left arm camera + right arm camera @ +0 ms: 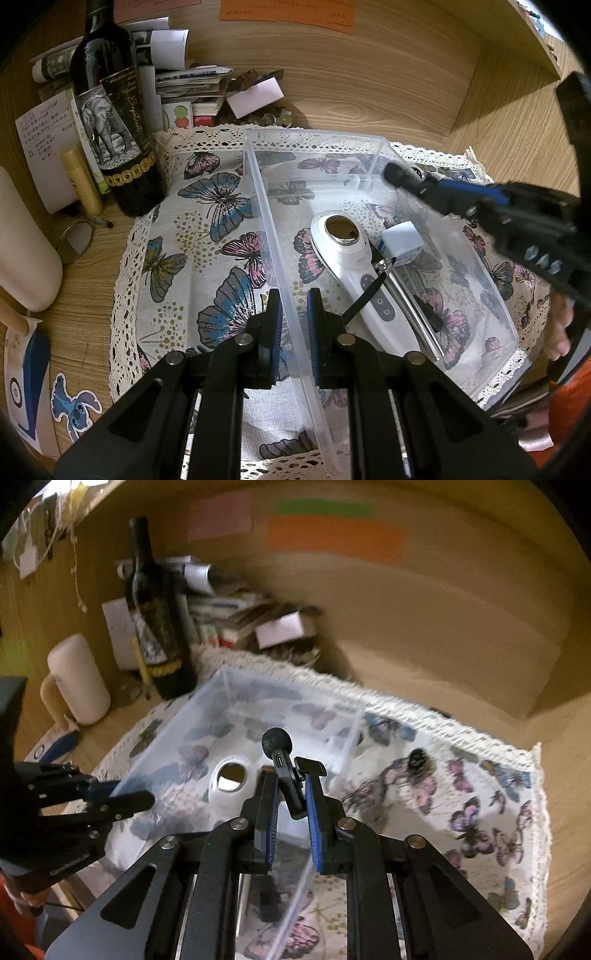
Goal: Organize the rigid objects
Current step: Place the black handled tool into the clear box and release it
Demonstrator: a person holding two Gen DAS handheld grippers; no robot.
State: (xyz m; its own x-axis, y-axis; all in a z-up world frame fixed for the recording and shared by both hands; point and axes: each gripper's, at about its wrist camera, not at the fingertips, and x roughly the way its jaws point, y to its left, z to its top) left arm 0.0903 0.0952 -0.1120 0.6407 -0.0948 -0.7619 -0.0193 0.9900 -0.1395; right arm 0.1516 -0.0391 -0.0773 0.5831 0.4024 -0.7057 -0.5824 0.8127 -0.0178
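Note:
A clear plastic bin (258, 184) sits on a butterfly cloth (207, 221). My left gripper (295, 295) is shut on the bin's left wall. Inside lie a white handheld device (354, 266), a small white box (402, 242) and a metal tool (410, 314). My right gripper (290, 779) is shut on a small black microphone (279, 749) with a foam head and holds it above the bin (173, 753). It also shows in the left wrist view (406, 177), over the bin's right wall.
A dark wine bottle (110, 122), a cream bottle (22, 251), papers and coins (273, 118) crowd the back left of the wooden desk. A small black round object (417, 758) lies on the cloth right of the bin. A wooden wall stands behind.

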